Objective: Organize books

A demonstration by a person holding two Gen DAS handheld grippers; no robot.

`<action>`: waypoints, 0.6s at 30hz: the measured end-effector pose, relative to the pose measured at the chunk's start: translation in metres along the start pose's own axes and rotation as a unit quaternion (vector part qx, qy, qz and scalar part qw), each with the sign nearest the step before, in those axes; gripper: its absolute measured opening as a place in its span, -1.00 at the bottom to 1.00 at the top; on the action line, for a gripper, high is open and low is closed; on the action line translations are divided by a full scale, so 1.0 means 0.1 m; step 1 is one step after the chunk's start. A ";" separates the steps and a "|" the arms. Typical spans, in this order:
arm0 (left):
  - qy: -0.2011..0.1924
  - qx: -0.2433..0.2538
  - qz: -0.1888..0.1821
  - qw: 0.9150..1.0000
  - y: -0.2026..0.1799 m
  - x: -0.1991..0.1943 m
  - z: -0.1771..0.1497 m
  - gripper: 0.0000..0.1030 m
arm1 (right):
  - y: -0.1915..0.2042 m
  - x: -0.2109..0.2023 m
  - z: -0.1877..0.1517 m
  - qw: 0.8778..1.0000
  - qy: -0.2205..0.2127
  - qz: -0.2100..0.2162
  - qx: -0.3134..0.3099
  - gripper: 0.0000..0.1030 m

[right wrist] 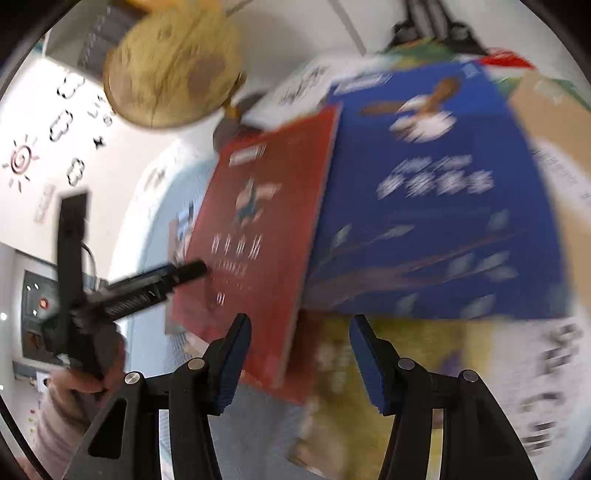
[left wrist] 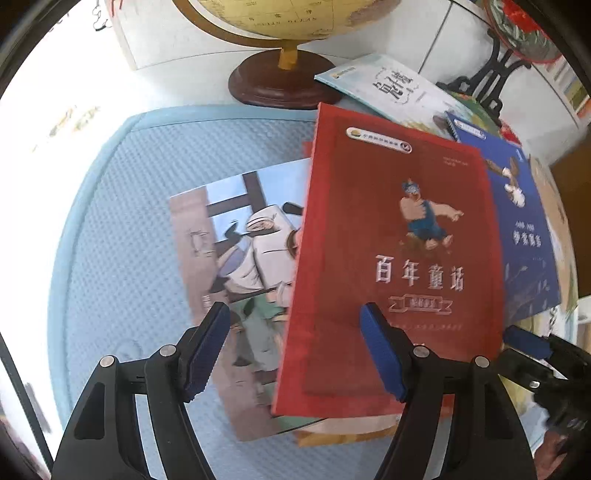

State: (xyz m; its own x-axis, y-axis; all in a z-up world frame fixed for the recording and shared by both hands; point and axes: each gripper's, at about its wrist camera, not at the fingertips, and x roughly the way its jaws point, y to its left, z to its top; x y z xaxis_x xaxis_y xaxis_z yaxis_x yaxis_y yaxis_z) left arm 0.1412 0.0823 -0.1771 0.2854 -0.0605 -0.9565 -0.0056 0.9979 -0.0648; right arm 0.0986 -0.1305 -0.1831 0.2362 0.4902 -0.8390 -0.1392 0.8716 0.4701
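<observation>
- Fingers of the left gripper (left wrist: pixel 295 347) stand apart with nothing pressed between them; the left finger (left wrist: pixel 207 350) is over the picture book, the right one over the lower part of the red book.
- Fingers of the right gripper (right wrist: pixel 299 363) also stand apart, gripping nothing; the near corner of the red book lies in the gap, though the blur there makes contact hard to judge.
- Beneath both pairs of fingers spreads a pale blue mat (left wrist: pixel 122 229), carrying the loose heap of books.
- Ahead of the left fingers lies the red book (left wrist: pixel 391 258), topmost, tilted, overlapping the picture book (left wrist: pixel 236 258) to their left.
- Right of the red book, partly under it, lies the blue book (right wrist: pixel 436 206), ahead of the right fingers.
- Under the right fingers sits a yellowish book (right wrist: pixel 332 406), blurred.
- Far ahead of the left fingers stands a globe (left wrist: pixel 284 22) on its wooden base, with a white book (left wrist: pixel 391 88) just beside that base.
</observation>
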 end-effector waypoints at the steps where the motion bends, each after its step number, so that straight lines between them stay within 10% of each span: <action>1: 0.000 0.002 -0.002 1.000 0.02 0.01 -0.01 0.39 | 0.07 0.01 -0.01 1.000 -0.008 -0.015 -0.009 0.05; 6: 0.001 0.018 -0.035 0.999 0.01 -0.04 -0.11 0.36 | 0.16 0.11 0.01 1.000 0.012 -0.010 0.008 -0.41; 18: 0.054 0.076 -0.092 0.991 -0.12 -0.40 -0.92 0.34 | 0.32 -0.06 -0.73 0.997 0.059 -0.041 -0.016 -0.46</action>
State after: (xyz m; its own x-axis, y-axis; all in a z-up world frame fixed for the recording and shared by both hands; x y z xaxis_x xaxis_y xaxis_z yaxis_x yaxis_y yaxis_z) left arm 0.0417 0.0707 -0.1646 0.1631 -0.2353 -0.9582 0.1838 0.9614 -0.2048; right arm 0.0223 -0.1061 -0.1829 0.1344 0.4113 -0.9015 -0.1554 0.9073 0.3908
